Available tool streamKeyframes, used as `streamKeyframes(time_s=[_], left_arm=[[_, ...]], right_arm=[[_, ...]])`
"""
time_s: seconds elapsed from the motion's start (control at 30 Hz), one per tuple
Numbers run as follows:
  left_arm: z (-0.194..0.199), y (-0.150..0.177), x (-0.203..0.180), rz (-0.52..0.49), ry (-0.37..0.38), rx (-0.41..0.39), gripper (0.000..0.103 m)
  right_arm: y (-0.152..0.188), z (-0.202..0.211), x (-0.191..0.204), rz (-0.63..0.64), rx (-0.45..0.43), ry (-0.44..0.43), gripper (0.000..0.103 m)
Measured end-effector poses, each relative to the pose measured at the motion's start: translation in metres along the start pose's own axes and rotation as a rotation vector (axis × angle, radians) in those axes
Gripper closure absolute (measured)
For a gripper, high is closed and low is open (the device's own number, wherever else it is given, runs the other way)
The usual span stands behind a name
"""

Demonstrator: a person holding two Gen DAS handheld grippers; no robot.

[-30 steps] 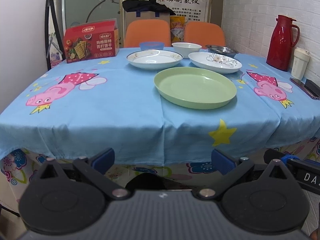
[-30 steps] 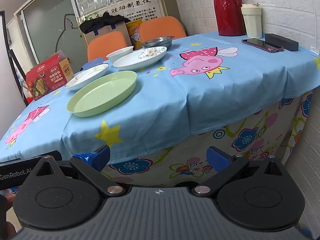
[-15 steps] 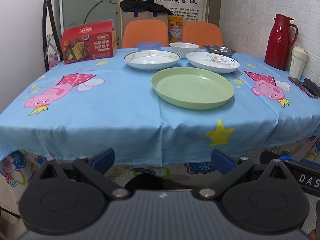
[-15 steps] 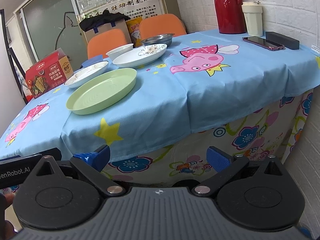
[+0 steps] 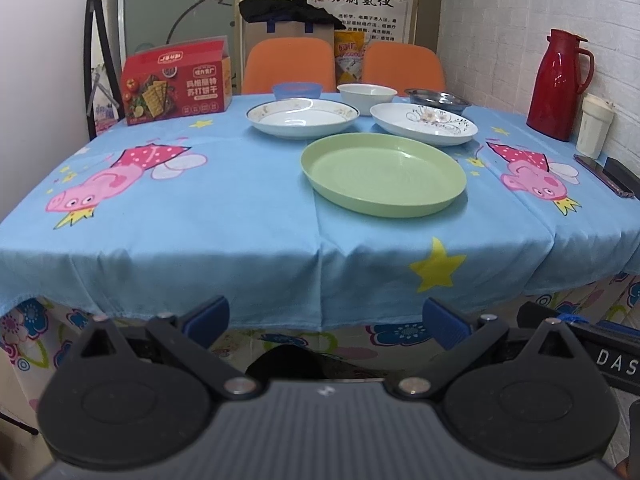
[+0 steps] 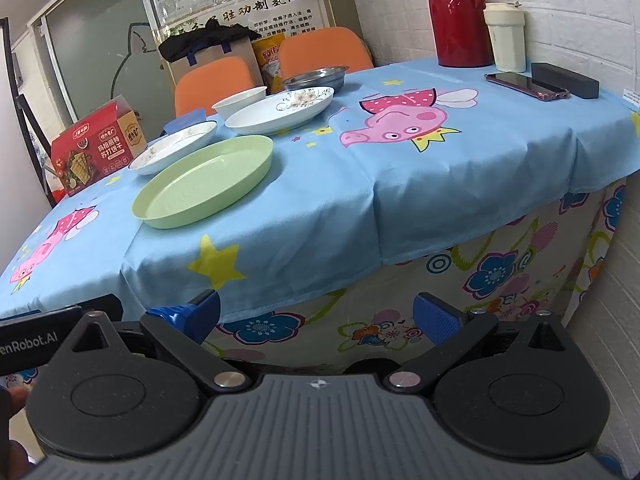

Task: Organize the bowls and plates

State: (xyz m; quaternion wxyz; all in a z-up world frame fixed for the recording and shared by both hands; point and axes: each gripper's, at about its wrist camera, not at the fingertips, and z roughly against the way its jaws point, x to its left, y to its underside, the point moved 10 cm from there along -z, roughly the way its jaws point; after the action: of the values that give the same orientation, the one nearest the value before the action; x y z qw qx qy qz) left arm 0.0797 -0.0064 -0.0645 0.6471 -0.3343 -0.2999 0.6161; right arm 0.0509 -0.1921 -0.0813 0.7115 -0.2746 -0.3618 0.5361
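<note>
Left claw (image 5: 326,316): released, empty | right claw (image 6: 316,314): released, empty | green plate (image 5: 383,174): on worktop (image 5: 240,216), well ahead of both claws

- The green plate (image 5: 383,174) sits alone toward the near side of the table; bare cloth (image 5: 200,232) runs from it to the near edge and off to its left.
- Behind the green plate, two white plates (image 5: 302,117) (image 5: 424,123) lie side by side, close to its far rim.
- Behind those stand a blue bowl (image 5: 297,90), a white bowl (image 5: 367,96) and a steel bowl (image 5: 438,98), blocking the far edge.
- Far left of the green plate, a red box (image 5: 176,80) stands upright.
- To its right is open cloth, then a flask (image 6: 458,12), cup (image 6: 505,36), phone (image 6: 526,86) and black case (image 6: 564,79) against the wall.
</note>
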Motion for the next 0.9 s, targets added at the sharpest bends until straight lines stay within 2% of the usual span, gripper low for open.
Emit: streamKeyframes(time_s=[0.5,0.73,0.9], left_arm=[[0.000,0.000,0.001,0.007,0.003,-0.003,0.000],[-0.004,-0.001,0.007,0.024,0.000,0.014,0.000],[-0.013,-0.016,0.013,0.039,0.002,0.008,0.000]], right_arm=[[0.001,-0.001,0.000,0.000,0.002,-0.007,0.012],[-0.005,0.008,0.005,0.025,-0.052,-0.018,0.012],[-0.011,0.006,0.010,0.049,-0.058,-0.019,0.012]])
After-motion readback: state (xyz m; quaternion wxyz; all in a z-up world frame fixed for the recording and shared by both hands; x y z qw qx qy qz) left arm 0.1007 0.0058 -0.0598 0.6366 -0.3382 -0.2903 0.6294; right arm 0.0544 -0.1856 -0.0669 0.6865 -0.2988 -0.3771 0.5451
